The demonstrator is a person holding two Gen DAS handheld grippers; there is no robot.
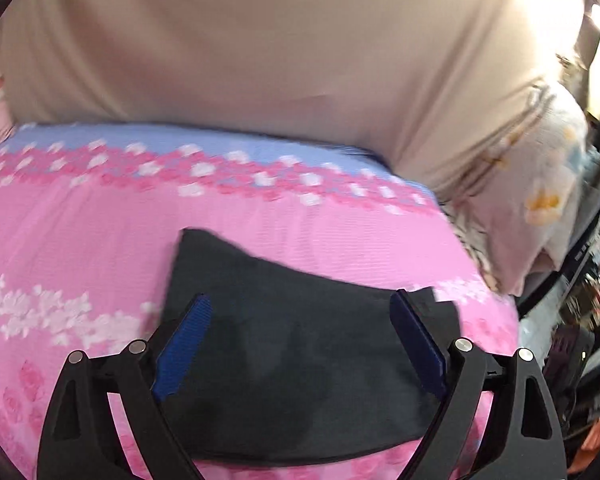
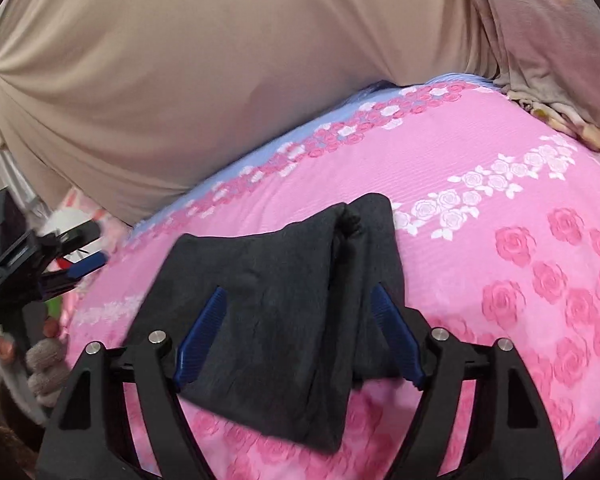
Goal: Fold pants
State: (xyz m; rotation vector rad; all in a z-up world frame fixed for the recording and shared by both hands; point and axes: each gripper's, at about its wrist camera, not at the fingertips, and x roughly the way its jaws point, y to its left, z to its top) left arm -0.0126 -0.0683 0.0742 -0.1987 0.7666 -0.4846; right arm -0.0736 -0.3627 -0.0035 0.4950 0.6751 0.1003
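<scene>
Two grippers, left gripper (image 1: 302,312) and right gripper (image 2: 298,306), fingers wide, holding nothing. Dark pants (image 2: 272,280) lie folded on the pink bed (image 2: 500,208). Risk: a finger snagging the raised top flap, undoing the fold.

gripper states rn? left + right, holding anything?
Left gripper: open, holding nothing; folded black pants lie below on the pink floral bedsheet.
Right gripper: open, jaws apart over the pants, no grip.

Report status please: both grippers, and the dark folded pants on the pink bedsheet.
Left gripper open, right gripper open, neither gripping. Dark grey folded pants lying on pink rose-print bedsheet. Nothing in the way.
</scene>
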